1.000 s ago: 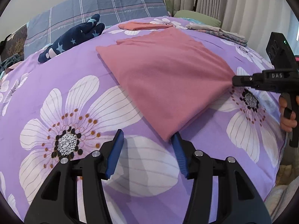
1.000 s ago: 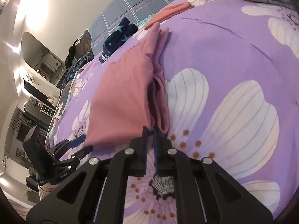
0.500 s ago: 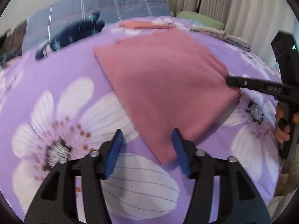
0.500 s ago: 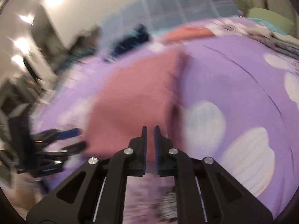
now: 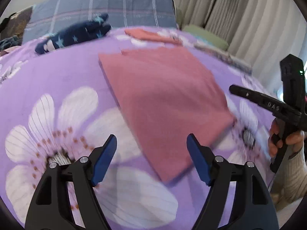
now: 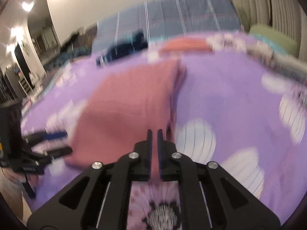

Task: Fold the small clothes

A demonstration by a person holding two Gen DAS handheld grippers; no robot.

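A folded pink garment (image 5: pixel 163 99) lies flat on the purple flowered bedspread (image 5: pixel 57 80). My left gripper (image 5: pixel 151 149) is open, its blue pads either side of the garment's near corner, above it. My right gripper (image 6: pixel 155 134) is nearly shut with a narrow gap and holds nothing; the pink garment (image 6: pixel 130 107) lies just beyond its tips. In the left wrist view the right gripper (image 5: pixel 233 89) hovers off the garment's right corner, apart from the cloth. The right wrist view is blurred.
A navy star-print garment (image 5: pixel 74 34) and a folded coral garment (image 5: pixel 151 35) lie at the far side. Folded clothes (image 5: pixel 220 56) and a green pillow (image 5: pixel 207 36) sit at the far right by the curtains. A blue plaid pillow (image 5: pixel 99 7) lies behind.
My right gripper has let go of the garment's right corner and pulled back from it. My left gripper has opened wider and lifted. The garment now lies flat.
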